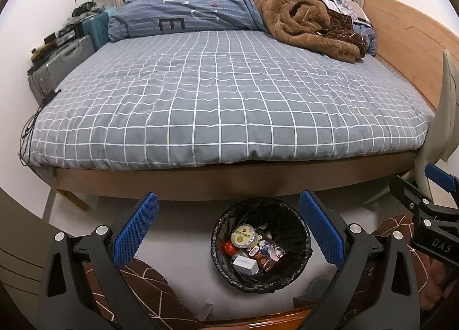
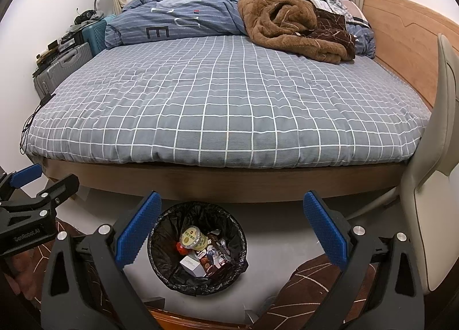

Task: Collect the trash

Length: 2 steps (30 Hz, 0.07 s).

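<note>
A round bin with a black liner (image 1: 298,269) (image 2: 169,269) stands on the pale floor in front of the bed. Inside lie a yellow-lidded cup (image 1: 243,236) (image 2: 192,237), a white box (image 1: 244,264) (image 2: 192,264), a dark snack packet (image 1: 268,254) (image 2: 213,258) and a small red piece (image 1: 229,246). My left gripper (image 1: 228,228) hangs open above the bin, nothing between its blue pads. My right gripper (image 2: 229,228) is also open and empty, the bin below its left finger. Each gripper shows at the edge of the other's view.
A bed with a grey checked cover (image 1: 223,95) fills the room ahead, a blue duvet (image 1: 183,11) and brown blanket (image 1: 309,20) piled at its far side. Suitcases (image 1: 60,63) stand at the left wall. A beige chair (image 2: 430,186) stands on the right. Brown patterned trouser legs show below.
</note>
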Available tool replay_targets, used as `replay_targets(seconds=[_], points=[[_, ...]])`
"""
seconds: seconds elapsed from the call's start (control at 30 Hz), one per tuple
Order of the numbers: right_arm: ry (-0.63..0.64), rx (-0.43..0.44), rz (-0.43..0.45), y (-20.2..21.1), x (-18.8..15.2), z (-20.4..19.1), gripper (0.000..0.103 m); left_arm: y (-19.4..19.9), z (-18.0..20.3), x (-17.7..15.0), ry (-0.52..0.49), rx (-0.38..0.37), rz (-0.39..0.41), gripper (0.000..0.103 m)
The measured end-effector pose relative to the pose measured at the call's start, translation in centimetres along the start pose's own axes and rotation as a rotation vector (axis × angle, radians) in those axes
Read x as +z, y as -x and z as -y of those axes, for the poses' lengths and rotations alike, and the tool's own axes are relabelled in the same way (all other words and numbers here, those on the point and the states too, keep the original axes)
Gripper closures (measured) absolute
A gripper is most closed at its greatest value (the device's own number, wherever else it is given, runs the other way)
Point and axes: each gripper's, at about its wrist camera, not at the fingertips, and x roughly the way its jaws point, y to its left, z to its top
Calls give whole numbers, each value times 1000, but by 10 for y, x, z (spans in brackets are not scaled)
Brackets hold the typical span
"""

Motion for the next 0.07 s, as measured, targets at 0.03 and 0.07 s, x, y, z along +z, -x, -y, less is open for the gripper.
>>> replay_targets(seconds=[0.03, 0.07], points=[[0, 0, -1, 0, 0, 0, 8, 0, 0, 0, -2, 2, 1, 6], [-1, 1, 0, 0, 0, 0, 8, 0, 0, 0, -2, 2, 1, 6]])
